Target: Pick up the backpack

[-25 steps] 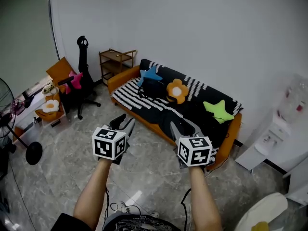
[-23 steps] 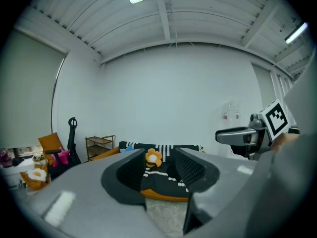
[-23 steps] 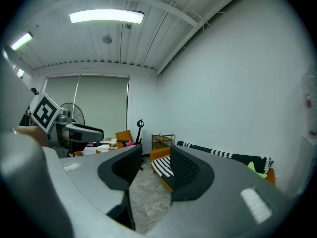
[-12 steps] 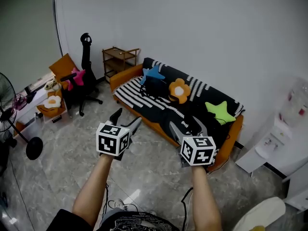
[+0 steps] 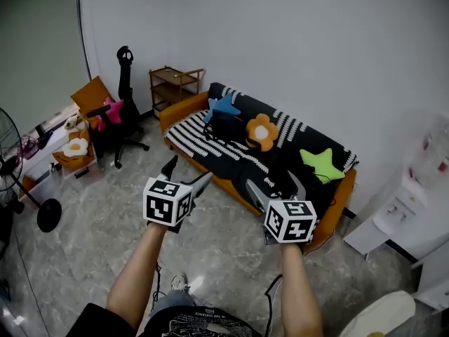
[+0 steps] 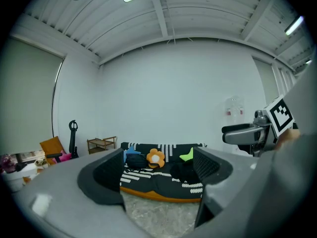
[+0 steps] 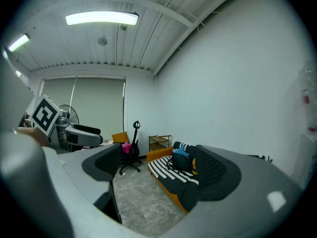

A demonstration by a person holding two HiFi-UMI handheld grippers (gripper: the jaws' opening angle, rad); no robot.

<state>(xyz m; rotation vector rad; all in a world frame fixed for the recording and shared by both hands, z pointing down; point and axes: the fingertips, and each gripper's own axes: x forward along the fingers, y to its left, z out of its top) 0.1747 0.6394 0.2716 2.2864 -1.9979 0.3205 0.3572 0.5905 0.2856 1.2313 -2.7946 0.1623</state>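
- Head view: the left gripper (image 5: 186, 173) is held out over the grey stone floor (image 5: 91, 237), its jaws spread wide with nothing between them.
- The right gripper (image 5: 275, 185) is level with it, just to the right. Its jaws are also wide apart and hold nothing.
- Each gripper carries a white cube with black square markers, facing back toward the person, whose bare forearms reach out from the near edge.
- In the left gripper view only the far sofa shows through the gap between the jaws, and the other gripper juts in at the right.
- In the right gripper view the gap between the jaws shows floor and the near end of the sofa.
- The backpack (image 5: 224, 126), dark and nearly black, sits on the seat of the sofa (image 5: 184, 111) toward its left end, well apart from both grippers and beyond them.
- The sofa is orange with a black-and-white striped cover, and stands against the far white wall.
- A blue star cushion (image 5: 223, 107) is just behind the backpack on the left, and an orange flower cushion (image 5: 261, 132) is just to its right.
- A green star cushion (image 5: 321, 164) lies toward the sofa's right end.
- Left of the sofa, a small wooden shelf (image 5: 174, 86) stands in the far corner.
- Nearer and further left is a black office chair (image 5: 116, 128).
- A standing fan (image 5: 14, 160) is at the left edge.
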